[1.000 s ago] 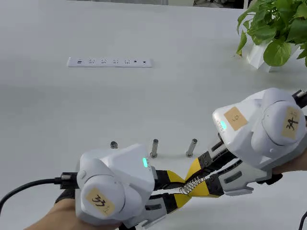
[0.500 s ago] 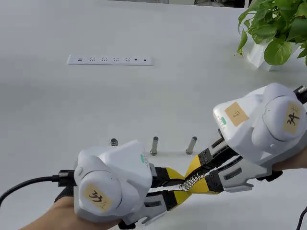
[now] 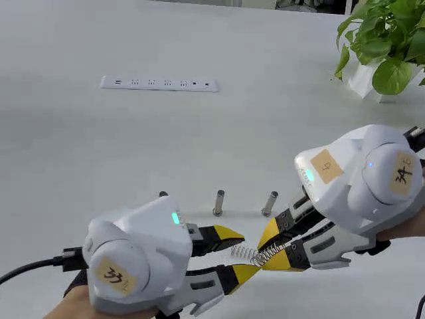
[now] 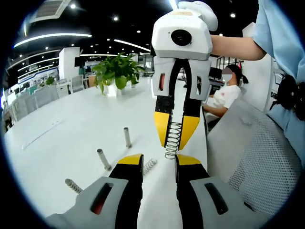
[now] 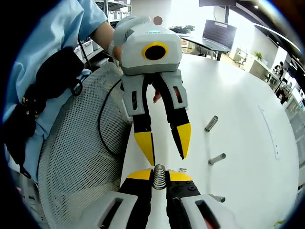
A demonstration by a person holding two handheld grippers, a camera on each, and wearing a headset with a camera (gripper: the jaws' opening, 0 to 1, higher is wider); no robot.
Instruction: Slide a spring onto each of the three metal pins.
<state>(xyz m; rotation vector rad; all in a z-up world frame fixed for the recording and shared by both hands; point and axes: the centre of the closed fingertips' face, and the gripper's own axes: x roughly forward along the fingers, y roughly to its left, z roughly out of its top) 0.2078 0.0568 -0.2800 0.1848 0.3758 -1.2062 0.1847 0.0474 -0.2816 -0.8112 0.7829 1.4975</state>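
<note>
A small coiled steel spring [image 3: 247, 253] is clamped in the yellow-tipped jaws of the right gripper [image 5: 160, 174], while the jaws of the left gripper [image 4: 159, 161] are held apart at its free end.

Bare tabletop [image 3: 99, 153] lies open toward 11 o'clock in the head view; three pins [image 3: 218, 202] stand at 12, potted plant [image 3: 385, 46] at 2.

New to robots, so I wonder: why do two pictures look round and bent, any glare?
Left gripper view: fisheye lens bows the table edge; ceiling lights glare; spring sharp. Right gripper view: same bowing, background washed out white. Head view: straight lines, soft even light, faint shadows by the pins.
</note>
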